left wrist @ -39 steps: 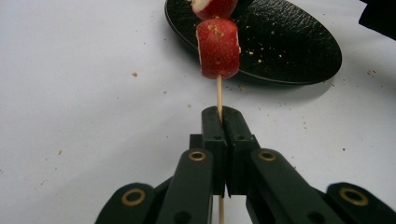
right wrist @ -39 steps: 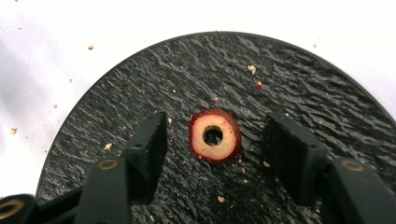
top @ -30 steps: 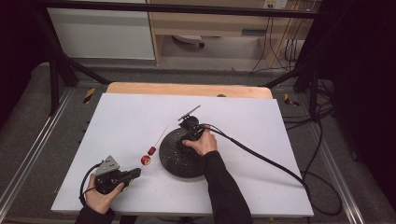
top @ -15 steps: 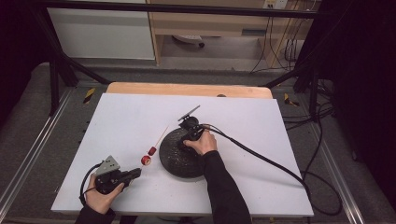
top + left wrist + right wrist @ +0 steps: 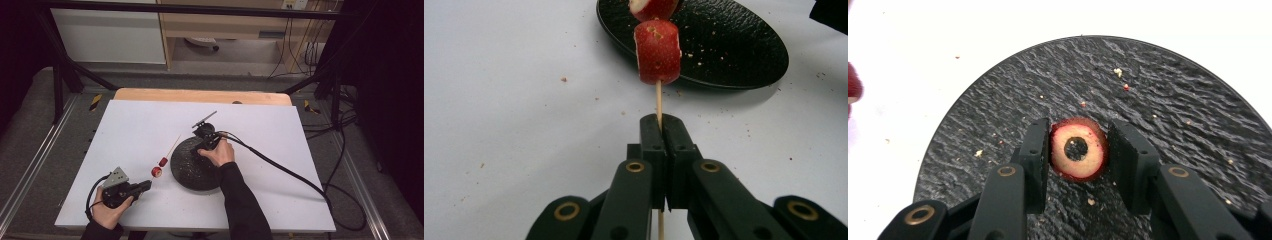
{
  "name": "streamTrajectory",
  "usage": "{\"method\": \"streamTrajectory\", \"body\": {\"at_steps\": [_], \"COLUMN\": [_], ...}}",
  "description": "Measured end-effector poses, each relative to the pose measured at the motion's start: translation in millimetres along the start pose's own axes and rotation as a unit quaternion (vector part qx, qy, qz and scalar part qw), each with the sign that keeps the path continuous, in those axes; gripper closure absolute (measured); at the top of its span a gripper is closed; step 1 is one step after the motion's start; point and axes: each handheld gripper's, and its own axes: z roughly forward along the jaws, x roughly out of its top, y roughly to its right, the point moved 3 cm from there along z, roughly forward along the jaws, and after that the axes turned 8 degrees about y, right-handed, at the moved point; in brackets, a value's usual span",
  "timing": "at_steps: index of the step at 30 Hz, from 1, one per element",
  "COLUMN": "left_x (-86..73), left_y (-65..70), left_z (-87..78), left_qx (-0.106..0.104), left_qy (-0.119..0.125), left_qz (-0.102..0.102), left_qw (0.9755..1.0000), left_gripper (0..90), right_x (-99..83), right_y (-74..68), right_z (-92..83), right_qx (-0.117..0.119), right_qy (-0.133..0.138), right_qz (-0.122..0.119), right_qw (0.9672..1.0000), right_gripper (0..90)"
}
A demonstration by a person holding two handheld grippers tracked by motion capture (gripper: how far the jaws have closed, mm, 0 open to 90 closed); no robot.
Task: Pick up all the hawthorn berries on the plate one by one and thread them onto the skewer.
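Right gripper view: right gripper (image 5: 1079, 150) jaws just closed, pinched cored fruit slice (image 5: 1078, 149) on black plate (image 5: 1173, 100). Left gripper (image 5: 663, 131) clamped skewer (image 5: 658, 100) w/ 2 red pieces (image 5: 657, 51).

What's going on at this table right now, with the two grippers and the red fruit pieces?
A person is threading cored red fruit slices onto a wooden skewer. The left gripper, jaws shut on the skewer, holds it with two pieces already on it. The right gripper is over the black plate, and its jaws have just been closing on another fruit slice there, its cored hole facing the camera. That slice is not yet on the skewer.
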Motion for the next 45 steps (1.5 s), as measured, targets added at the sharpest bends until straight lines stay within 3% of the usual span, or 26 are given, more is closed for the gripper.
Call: {"method": "streamTrajectory", "body": {"at_steps": [11, 25, 27, 28, 30, 32, 37, 40, 41, 42, 45], "left_x": [0.1, 0.3, 0.3, 0.3, 0.5, 0.8, 1.4, 2.0, 2.2, 2.5, 3.1], "left_y": [0.5, 2.7, 3.4, 3.8, 4.4, 5.1, 6.5, 7.3, 7.5, 7.6, 8.4], "left_z": [-0.2, 0.3, 0.6, 0.8, 1.0, 1.5, 2.2, 2.9, 3.2, 3.5, 4.9], "left_qx": [0.001, 0.000, -0.001, -0.001, -0.001, -0.001, 0.002, 0.001, 0.001, 0.000, 0.000], "left_qy": [0.001, 0.001, 0.001, 0.001, 0.000, 0.002, 0.005, 0.006, 0.006, 0.006, 0.006], "left_qz": [0.001, 0.003, 0.003, 0.004, 0.005, 0.004, 0.002, 0.001, 0.001, 0.001, 0.000], "left_qw": [1.0000, 1.0000, 1.0000, 1.0000, 1.0000, 1.0000, 1.0000, 1.0000, 1.0000, 1.0000, 1.0000], "left_gripper": [88.6, 88.6, 88.6, 88.6, 88.5, 88.6, 88.5, 88.6, 88.6, 88.6, 88.5], "right_x": [0.1, -19.5, -25.1, -25.1, -31.9, -34.5, -46.4, -52.9, -57.0, -57.0, -62.3], "right_y": [-3.9, -5.2, -6.3, -6.3, -7.6, -8.1, -8.2, -7.2, -6.0, -6.0, -3.8], "right_z": [-17.5, -37.9, -41.4, -41.4, -44.6, -45.5, -48.1, -49.4, -51.3, -51.3, -54.9], "right_qx": [0.007, 0.035, 0.045, 0.045, 0.056, 0.060, 0.067, 0.069, 0.073, 0.073, 0.075], "right_qy": [0.018, 0.074, 0.099, 0.099, 0.124, 0.130, 0.168, 0.191, 0.209, 0.209, 0.231], "right_qz": [0.008, 0.027, 0.032, 0.032, 0.043, 0.046, 0.066, 0.078, 0.089, 0.089, 0.104], "right_qw": [0.9998, 0.9963, 0.9935, 0.9935, 0.9898, 0.9886, 0.9814, 0.9761, 0.9711, 0.9711, 0.9646], "right_gripper": [62.7, 62.8, 62.8, 62.8, 62.8, 62.8, 62.8, 62.8, 62.9, 62.9, 62.8]}}
